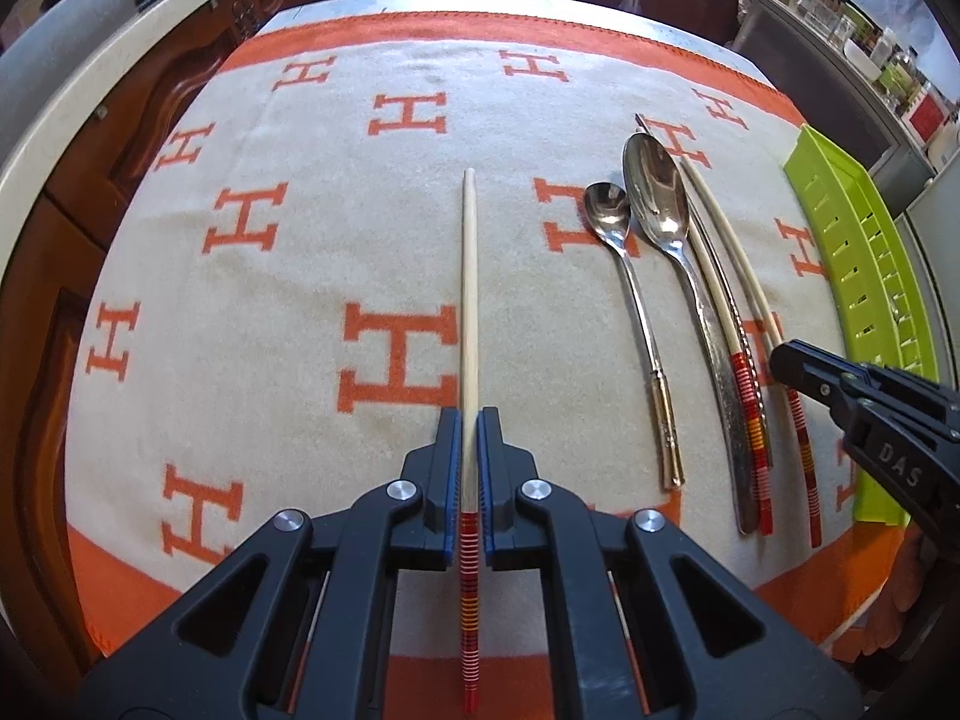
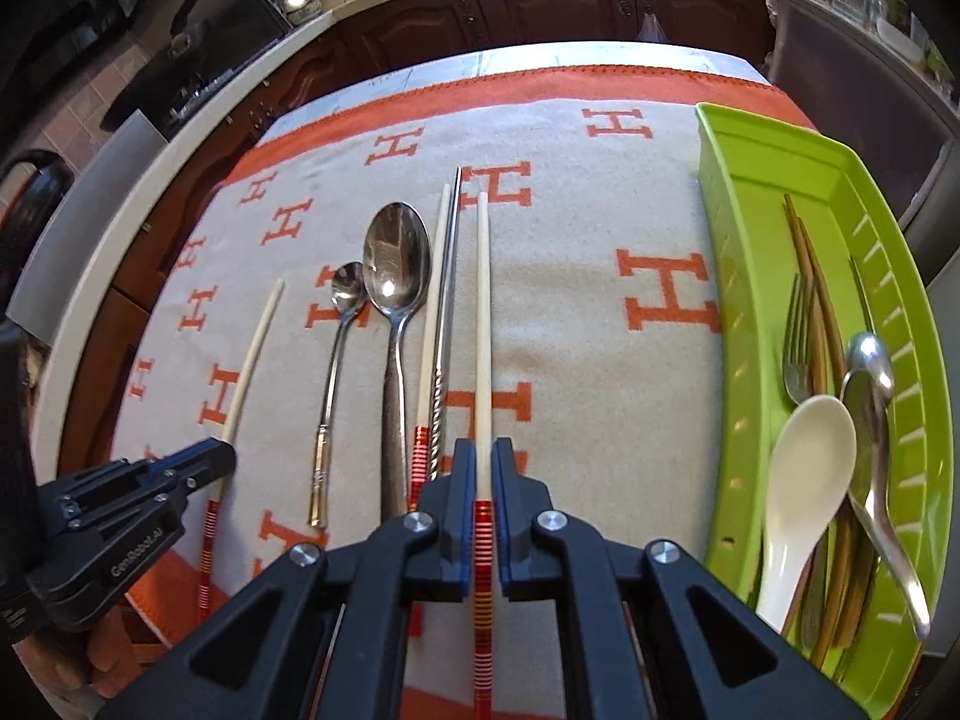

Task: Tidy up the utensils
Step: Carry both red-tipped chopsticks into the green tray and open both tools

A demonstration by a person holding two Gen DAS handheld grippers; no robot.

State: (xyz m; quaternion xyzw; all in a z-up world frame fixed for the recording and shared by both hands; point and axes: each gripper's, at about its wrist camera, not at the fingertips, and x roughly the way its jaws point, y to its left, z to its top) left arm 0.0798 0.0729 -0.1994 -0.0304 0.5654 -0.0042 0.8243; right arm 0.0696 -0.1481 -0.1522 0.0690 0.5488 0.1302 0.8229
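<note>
Two grippers: both reach forward low over the cloth, each clamped on one chopstick
Cloth (image 1: pixel 288 276): cream with orange H marks and an orange border, fills the middle of both views
Tray (image 2: pixel 720 192): lime green with slotted walls, right side of the right wrist view; seen as a strip at the right edge of the left wrist view (image 1: pixel 852 252)
Tray contents: a white ceramic spoon (image 2: pixel 804 480), a steel spoon (image 2: pixel 876 456), a fork (image 2: pixel 798 336) and brown wooden sticks (image 2: pixel 810 276), piled together toward the lower right
Left gripper (image 1: pixel 471 420): bottom centre of its own view, pointing up the frame; jaws narrow, blue pads pressed on either side of a chopstick (image 1: pixel 470 276) just above its red striped end; the pale tip runs straight toward the frame's centre
Right gripper (image 2: pixel 483 450): bottom centre of its own view; jaws narrow, closed on another chopstick (image 2: pixel 483 312) just above its striped end; this stick lies just right of the row of cutlery
Row on cloth, centre left of the right wrist view: large spoon (image 2: pixel 396 264), small spoon (image 2: pixel 348 294) with a gold handle, a third pale chopstick (image 2: pixel 435 300) and a metal chopstick (image 2: pixel 451 300) touching side by side
Left gripper seen from the right camera (image 2: pixel 225 456): lower left, closed on its stick
</note>
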